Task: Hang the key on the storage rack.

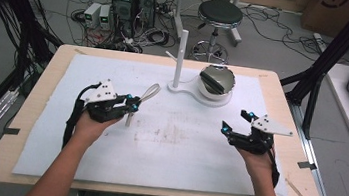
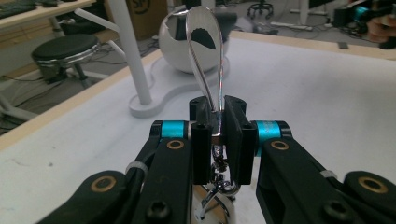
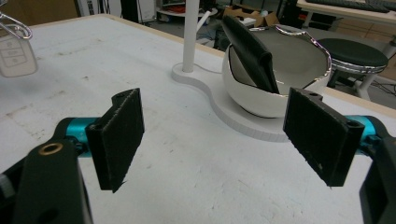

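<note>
While the white mat [image 1: 103,170] is covering most of the table [image 1: 38,86], I am working at its far half, where the white stand [image 2: 140,100] is carrying an upright post with pegs [image 1: 181,53] and a white bowl [image 3: 261,100] with a dark wallet-like piece [image 3: 250,46] leaning inside. I am holding the left gripper [image 2: 218,140] above the mat, left of the stand, its jaws clenched on the metal loop [image 2: 205,51] of a key ring; the loop is standing up from the pads, and the car key [image 3: 16,56] is dangling beneath on its clip. I am keeping the right gripper [image 3: 212,135] to the right of the bowl, jaws spread wide with nothing between them. I am judging this the carrying step, the keys already lifted. The next move is calling for raising the loop to peg level and slipping it over a peg without loosening the grip early.
</note>
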`<state>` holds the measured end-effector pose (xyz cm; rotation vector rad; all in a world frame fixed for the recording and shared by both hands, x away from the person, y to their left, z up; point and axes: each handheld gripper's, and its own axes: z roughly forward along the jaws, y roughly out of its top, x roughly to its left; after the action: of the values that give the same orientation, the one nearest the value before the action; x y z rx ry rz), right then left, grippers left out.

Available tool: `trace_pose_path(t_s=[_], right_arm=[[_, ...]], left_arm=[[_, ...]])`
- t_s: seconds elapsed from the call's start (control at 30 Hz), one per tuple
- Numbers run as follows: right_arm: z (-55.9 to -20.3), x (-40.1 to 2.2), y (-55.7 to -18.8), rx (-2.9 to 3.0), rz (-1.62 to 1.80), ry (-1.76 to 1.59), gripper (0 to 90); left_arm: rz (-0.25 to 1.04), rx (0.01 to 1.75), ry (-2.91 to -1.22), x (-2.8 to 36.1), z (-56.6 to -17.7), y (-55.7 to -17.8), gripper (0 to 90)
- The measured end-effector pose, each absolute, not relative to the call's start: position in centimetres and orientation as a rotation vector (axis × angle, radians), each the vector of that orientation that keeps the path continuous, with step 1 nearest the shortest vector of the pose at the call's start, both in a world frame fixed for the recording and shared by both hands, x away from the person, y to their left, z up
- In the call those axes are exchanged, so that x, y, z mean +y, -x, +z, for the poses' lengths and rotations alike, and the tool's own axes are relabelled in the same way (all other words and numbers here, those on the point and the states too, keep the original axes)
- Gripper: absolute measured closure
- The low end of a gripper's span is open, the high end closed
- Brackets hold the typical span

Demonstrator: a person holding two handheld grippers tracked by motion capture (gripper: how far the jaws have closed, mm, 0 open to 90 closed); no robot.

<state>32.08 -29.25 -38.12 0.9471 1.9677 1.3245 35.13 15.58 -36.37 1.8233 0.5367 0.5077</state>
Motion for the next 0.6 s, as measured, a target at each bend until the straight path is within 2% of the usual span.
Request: trace_pose_path(t_s=[0.6], right_arm=[[-38.3, -29.3, -32.2, 1.97, 1.324, -0.962, 20.8]], left_arm=[[0.652, 0.567, -1.752, 9.9, -31.3, -40.8, 81.4]])
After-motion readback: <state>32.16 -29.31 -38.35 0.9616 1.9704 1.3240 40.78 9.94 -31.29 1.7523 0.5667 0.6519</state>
